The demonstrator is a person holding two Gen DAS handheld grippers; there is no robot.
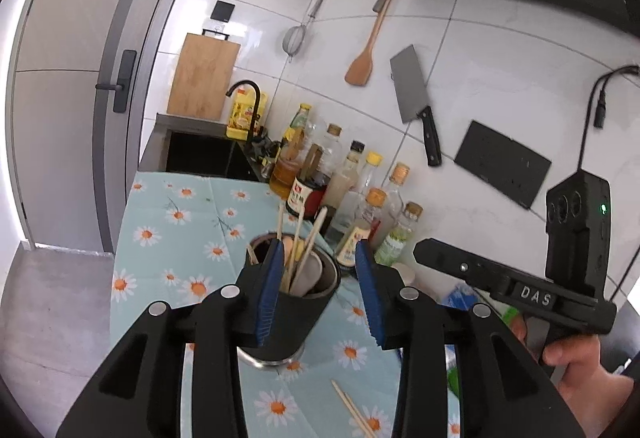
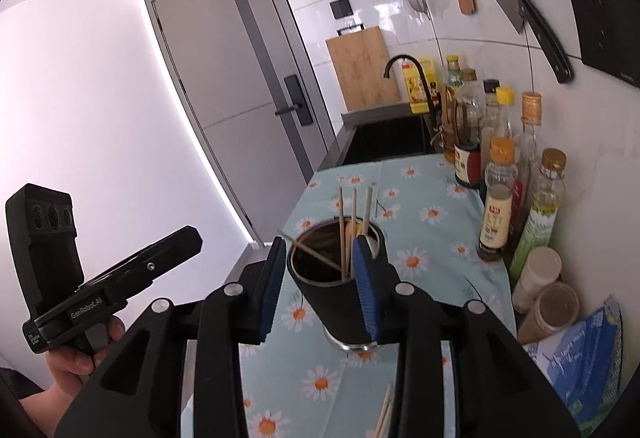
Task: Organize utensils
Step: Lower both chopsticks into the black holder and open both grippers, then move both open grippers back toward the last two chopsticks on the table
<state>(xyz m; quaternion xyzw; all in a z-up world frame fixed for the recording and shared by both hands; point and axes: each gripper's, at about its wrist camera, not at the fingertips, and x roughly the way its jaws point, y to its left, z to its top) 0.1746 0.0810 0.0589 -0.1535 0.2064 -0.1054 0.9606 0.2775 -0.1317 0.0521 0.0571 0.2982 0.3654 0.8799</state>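
A black utensil cup (image 1: 292,314) with a steel base stands on the daisy-print cloth (image 1: 180,222). It holds several wooden chopsticks (image 1: 306,250) and a pale spoon-like piece. My left gripper (image 1: 320,290) is open above the cup, its blue pads either side of the rim, empty. My right gripper (image 2: 320,286) is also open and empty, its jaws straddling the same cup (image 2: 336,298) with chopsticks (image 2: 354,222) standing in it. Two loose chopsticks (image 1: 352,408) lie on the cloth near me; they also show in the right wrist view (image 2: 384,418).
Several sauce and oil bottles (image 1: 352,194) line the tiled wall behind the cup. A cleaver (image 1: 416,102), wooden spatula (image 1: 362,58) and strainer hang on the wall. A sink (image 1: 208,154) with black tap lies beyond. Jars (image 2: 548,310) and a blue packet sit at right.
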